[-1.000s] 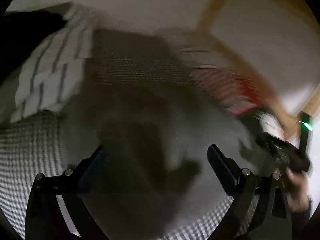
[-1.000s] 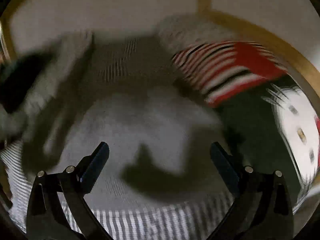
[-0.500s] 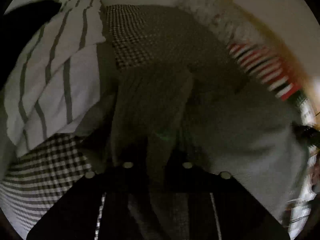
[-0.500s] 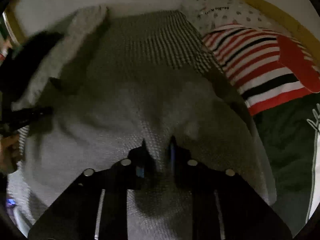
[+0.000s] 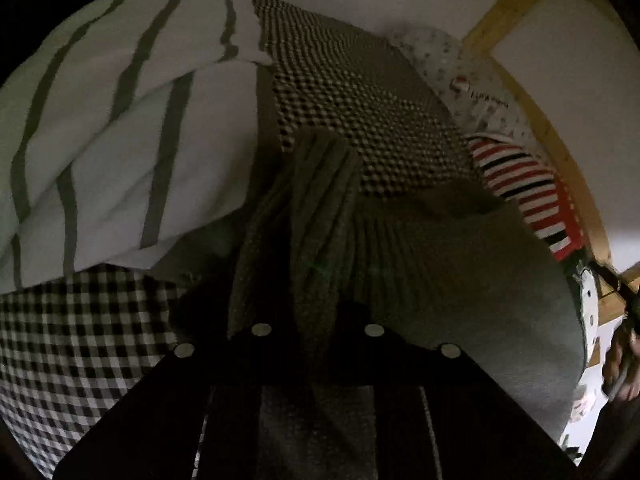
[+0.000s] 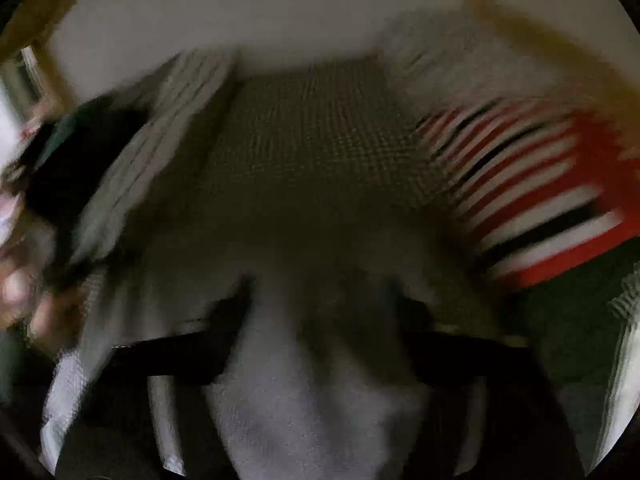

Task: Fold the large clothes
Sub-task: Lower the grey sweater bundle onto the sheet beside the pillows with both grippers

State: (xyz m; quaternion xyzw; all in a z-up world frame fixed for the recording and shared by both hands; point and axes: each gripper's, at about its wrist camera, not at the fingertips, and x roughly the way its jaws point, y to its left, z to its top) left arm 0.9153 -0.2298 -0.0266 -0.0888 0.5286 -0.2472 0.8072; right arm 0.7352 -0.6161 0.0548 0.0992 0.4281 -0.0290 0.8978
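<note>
In the left wrist view, the left gripper (image 5: 316, 320) is seen with its fingers drawn close together, and a bunched, ribbed part of the grey knitted garment (image 5: 460, 264) is pinched between them. From the grip the fabric rises in a pleated ridge toward the far side, while the rest of the garment is spread to the right over the bed. The bed is covered by a black-and-white checked sheet (image 5: 80, 340), visible at the near left and again at the far middle. A white duvet with grey stripes (image 5: 120, 120) is heaped on the left, partly over the sheet. On the far right a white spotted pillow (image 5: 472, 80) and a red, white and black striped cloth (image 5: 528, 196) are lying along a wooden bed frame (image 5: 560, 152).

The right wrist view is heavily blurred by motion. The right gripper (image 6: 320, 308) is seen with its fingers set narrowly apart, and the grey garment (image 6: 320, 400) is gathered between them and draped toward the camera; whether it is firmly gripped cannot be told. The striped cloth (image 6: 540, 200) is seen at the right, and the checked sheet (image 6: 320, 140) at the far middle.
</note>
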